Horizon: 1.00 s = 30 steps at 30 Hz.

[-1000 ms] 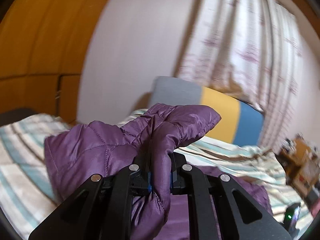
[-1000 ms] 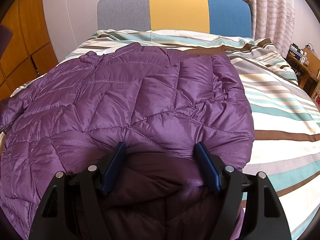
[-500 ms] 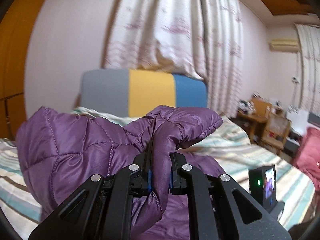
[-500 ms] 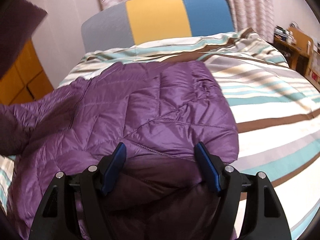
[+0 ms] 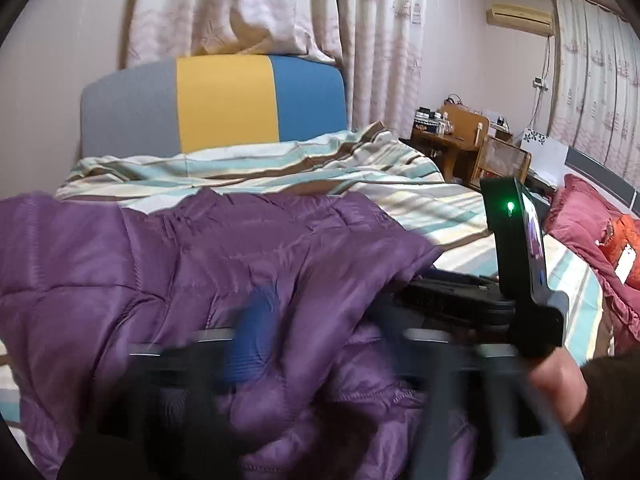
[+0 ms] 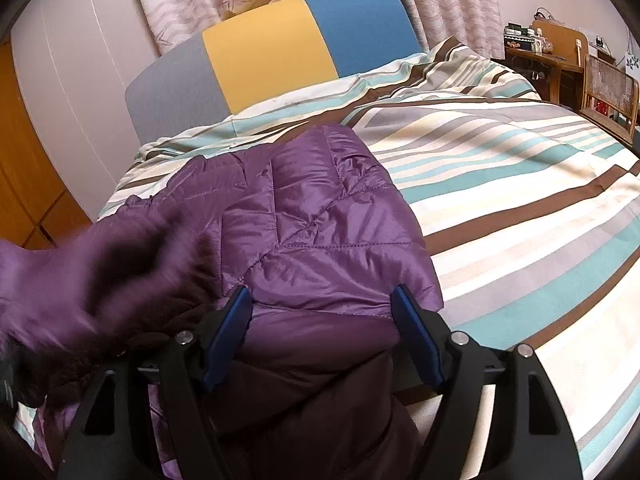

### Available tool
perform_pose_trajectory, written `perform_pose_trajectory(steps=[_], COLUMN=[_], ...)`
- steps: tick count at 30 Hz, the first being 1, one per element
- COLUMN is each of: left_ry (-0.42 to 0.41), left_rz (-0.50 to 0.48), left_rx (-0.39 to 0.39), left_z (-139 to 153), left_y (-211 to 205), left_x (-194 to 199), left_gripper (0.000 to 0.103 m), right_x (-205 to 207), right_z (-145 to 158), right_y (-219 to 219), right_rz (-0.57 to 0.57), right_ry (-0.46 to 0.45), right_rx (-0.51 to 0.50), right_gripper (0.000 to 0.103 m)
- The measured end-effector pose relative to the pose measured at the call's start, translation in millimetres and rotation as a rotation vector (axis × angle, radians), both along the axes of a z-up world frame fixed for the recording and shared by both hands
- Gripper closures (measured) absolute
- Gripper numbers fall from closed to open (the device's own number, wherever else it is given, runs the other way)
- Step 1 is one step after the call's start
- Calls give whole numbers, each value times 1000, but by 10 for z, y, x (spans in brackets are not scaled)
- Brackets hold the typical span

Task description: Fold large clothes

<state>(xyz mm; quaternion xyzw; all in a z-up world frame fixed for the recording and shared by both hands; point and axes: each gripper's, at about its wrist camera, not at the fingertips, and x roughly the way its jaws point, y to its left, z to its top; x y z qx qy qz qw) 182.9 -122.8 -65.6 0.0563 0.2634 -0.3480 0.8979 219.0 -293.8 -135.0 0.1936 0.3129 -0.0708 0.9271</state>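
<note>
From the left wrist, the left gripper [image 5: 320, 340] has let go the sleeve it pinched; now blurred, its opening I cannot tell. The purple jacket [image 5: 208, 264] lies on the bed [image 5: 440, 200].

From the right wrist, the right gripper [image 6: 324, 336] hangs wide open over the hem, holding nothing. Next, probably a fresh grip; striped bedding rightward leaves room.

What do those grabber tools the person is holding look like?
Each is matte black plastic. The right gripper has two blue-padded fingers on angular arms with silver screws. The blurred left gripper looks alike. A bare hand with a dark sleeve grips one.
</note>
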Motion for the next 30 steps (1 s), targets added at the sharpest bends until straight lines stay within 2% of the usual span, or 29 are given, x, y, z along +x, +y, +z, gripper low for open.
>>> perform_pose_trajectory(steps=[2,6,9,12,14,16,18,19,20,21,22,23,24,25,27,30], left_ry=[-46,-24,-59,-64,-40,23,92,159,195,232,238,240,243,244,264,333], left_rz=[-4,-24,20,168,328,521,635,693,706,719,731,741,757,775,826,859], left_rx=[-41,-94,-120,-142,-165,-209,-259,-252,-240,-213,-193,-172,-142,-119,-63,-49], left_z=[61,146,195,178,163,132,77,23,-2,-46,-76,-103,-140,-169,-289,-439], left_y=[64,287,601,1024,1336,1658,1878,1951,1967,1954,1933,1904,1872,1860,1861,1911], left_x=[-95,-297,-492,-483,-289,-18,209,395,486,626,709,788,866,925,1036,1165], left_gripper=[12,12,7,7,7,7,7,7,7,8,8,8,8,8,8,8], right_x=[-17,-98,-188,-322,-349,-293,-160,-78,28,93,155,176,185,176,103,74], right_z=[30,132,236,356,418,460,448,415,358,318,277,259,255,287,399,432], right_y=[7,-61,-193,-291,-330,-275,-143,-69,28,93,176,225,283,329,363,271], right_rz=[1,-33,-56,-70,-37,35,104,139,171,186,207,220,233,247,223,150], right_ry=[-9,-30,-39,-72,-114,-126,-86,-50,4,35,61,70,72,56,2,-21], right_rx=[-4,5,35,70,140,215,233,237,232,225,216,209,188,160,73,12], right_gripper=[27,23,23,22,17,17,17,18,20,30,50,59,80,90,93,95])
